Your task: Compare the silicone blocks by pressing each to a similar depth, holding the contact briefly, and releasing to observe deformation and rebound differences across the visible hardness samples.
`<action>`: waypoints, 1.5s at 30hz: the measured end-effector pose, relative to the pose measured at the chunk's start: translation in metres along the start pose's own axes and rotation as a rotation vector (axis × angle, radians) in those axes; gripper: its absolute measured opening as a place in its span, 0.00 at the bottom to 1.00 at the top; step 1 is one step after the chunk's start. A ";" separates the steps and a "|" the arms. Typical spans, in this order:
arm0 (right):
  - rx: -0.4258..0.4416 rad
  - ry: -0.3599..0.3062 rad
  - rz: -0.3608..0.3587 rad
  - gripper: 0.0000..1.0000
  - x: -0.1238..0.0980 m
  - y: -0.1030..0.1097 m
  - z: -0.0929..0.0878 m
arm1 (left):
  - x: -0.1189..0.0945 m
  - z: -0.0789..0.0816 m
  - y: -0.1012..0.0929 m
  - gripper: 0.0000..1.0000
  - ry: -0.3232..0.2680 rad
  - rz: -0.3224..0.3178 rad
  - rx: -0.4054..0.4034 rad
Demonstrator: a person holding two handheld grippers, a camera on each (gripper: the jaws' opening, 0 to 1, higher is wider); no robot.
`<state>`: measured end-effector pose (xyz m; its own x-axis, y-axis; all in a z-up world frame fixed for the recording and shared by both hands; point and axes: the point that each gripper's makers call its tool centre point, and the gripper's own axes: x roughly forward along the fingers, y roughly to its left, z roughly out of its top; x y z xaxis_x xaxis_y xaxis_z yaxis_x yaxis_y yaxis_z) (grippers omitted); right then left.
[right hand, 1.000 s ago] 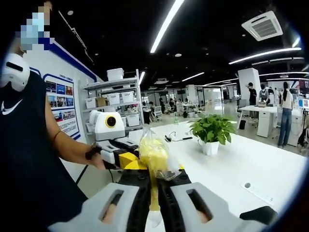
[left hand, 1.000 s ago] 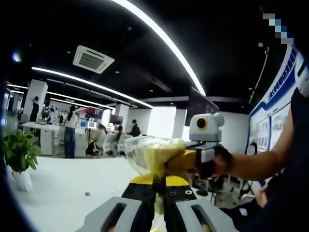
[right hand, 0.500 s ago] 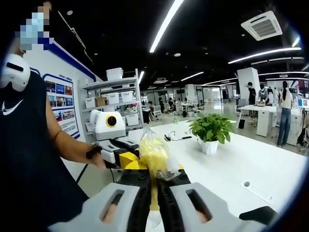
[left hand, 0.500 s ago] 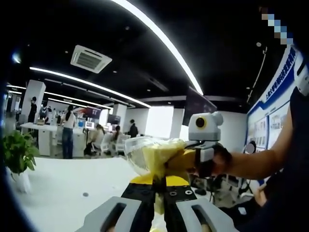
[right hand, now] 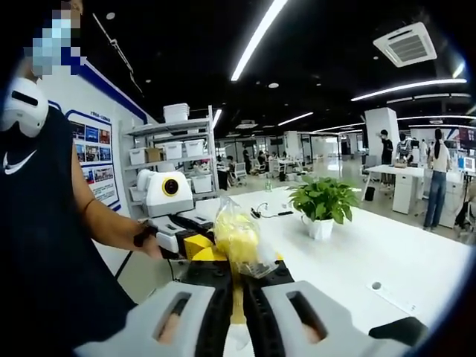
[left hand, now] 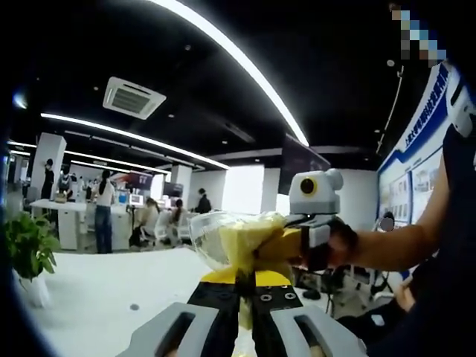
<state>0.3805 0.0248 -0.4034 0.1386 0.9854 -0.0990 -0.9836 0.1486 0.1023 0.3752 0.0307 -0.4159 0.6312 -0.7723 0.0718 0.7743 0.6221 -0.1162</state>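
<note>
Both tongs, left (left hand: 245,286) and right (right hand: 236,286), closed on one clear bag (right hand: 239,238) of yellow blocks. Likely light, crinkly, slippery; grip the edges.

Open office, white table (right hand: 387,253), ceiling striplights (left hand: 238,59)

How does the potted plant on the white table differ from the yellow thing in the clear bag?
The potted plant is green and leafy; the yellow thing is a pale lump. The plant stands free on the white table; the yellow thing, inside the clear bag, is held up, with the right claw and the left claw shut on the bag.
</note>
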 end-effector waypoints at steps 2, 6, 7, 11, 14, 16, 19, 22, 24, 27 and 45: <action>0.000 -0.003 0.000 0.00 0.000 -0.001 0.000 | 0.001 0.000 0.001 0.02 0.003 0.000 0.000; 0.001 -0.021 -0.002 0.03 0.002 -0.002 0.001 | 0.000 0.001 0.006 0.02 0.005 0.000 -0.008; -0.010 -0.035 0.003 0.04 0.003 -0.002 0.003 | 0.000 0.001 0.006 0.02 0.002 0.000 -0.006; -0.042 -0.047 -0.007 0.09 0.004 -0.006 0.007 | -0.001 0.007 0.009 0.02 -0.004 0.009 -0.008; -0.047 -0.050 -0.019 0.22 0.005 -0.010 0.009 | -0.003 0.008 0.014 0.02 -0.010 0.017 -0.013; -0.045 -0.057 -0.025 0.35 0.005 -0.012 0.010 | -0.004 0.009 0.016 0.02 -0.015 0.019 -0.020; -0.042 -0.050 -0.038 0.59 0.007 -0.014 0.009 | -0.005 0.008 0.017 0.02 -0.010 0.022 -0.018; 0.006 -0.048 -0.029 0.83 0.009 -0.014 0.008 | -0.006 0.009 0.018 0.02 -0.011 0.024 -0.020; 0.048 -0.046 -0.035 0.97 0.011 -0.016 0.006 | -0.006 0.009 0.018 0.02 -0.011 0.024 -0.023; 0.076 -0.054 -0.011 0.96 0.010 -0.011 0.006 | -0.005 0.009 0.017 0.02 -0.012 0.022 -0.019; 0.087 -0.064 -0.018 0.96 0.005 -0.011 0.007 | -0.006 0.011 0.016 0.02 -0.015 0.021 -0.031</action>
<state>0.3927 0.0288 -0.3978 0.1661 0.9853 -0.0387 -0.9674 0.1705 0.1872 0.3846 0.0466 -0.4068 0.6481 -0.7569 0.0837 0.7592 0.6337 -0.1486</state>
